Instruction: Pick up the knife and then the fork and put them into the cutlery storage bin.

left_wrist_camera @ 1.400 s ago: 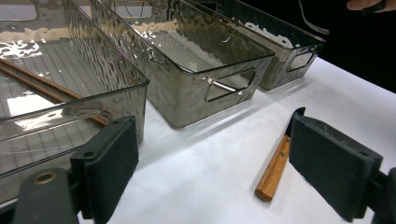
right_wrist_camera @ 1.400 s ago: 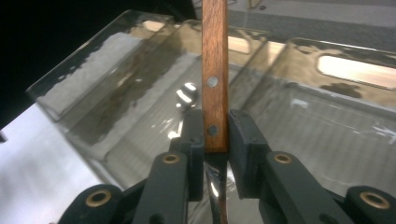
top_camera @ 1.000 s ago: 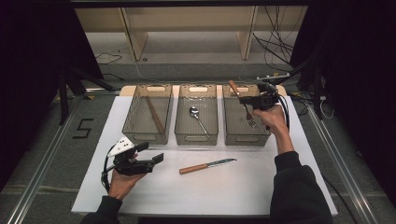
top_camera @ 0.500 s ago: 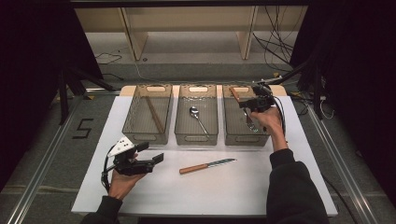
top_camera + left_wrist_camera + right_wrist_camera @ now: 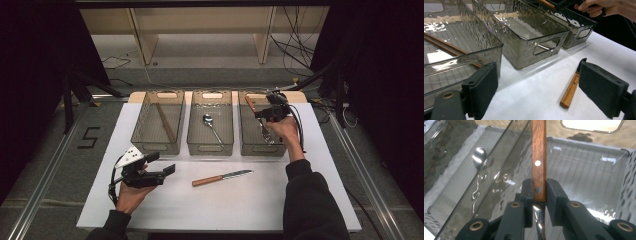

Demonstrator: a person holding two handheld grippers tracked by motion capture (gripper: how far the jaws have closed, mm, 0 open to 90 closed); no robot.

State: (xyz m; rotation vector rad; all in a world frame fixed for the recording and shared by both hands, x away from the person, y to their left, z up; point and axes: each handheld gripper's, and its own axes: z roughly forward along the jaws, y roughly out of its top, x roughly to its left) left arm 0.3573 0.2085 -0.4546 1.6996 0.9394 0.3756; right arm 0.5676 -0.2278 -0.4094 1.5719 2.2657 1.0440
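Three clear bins stand in a row at the back of the white table [image 5: 300, 200]. My right gripper [image 5: 266, 114] [image 5: 539, 187] hovers over the right bin [image 5: 260, 150] and is shut on a wooden-handled utensil [image 5: 539, 152]. The handle points to the far left [image 5: 250, 103], and the metal end hangs down into the bin. My left gripper [image 5: 162, 163] [image 5: 539, 82] stands open at the front left with nothing between its pads. A wooden-handled knife [image 5: 222, 177] [image 5: 570, 91] lies on the table just beyond it.
The left bin [image 5: 157, 147] holds brown chopsticks [image 5: 165, 122] [image 5: 446, 47]. A metal spoon [image 5: 209, 120] [image 5: 479, 157] lies in the middle bin [image 5: 210, 148]. Wooden shelf legs and cables are on the floor behind the table.
My right hand has come down and to the left over the right bin, still holding the utensil. The left hand and the knife have not moved.
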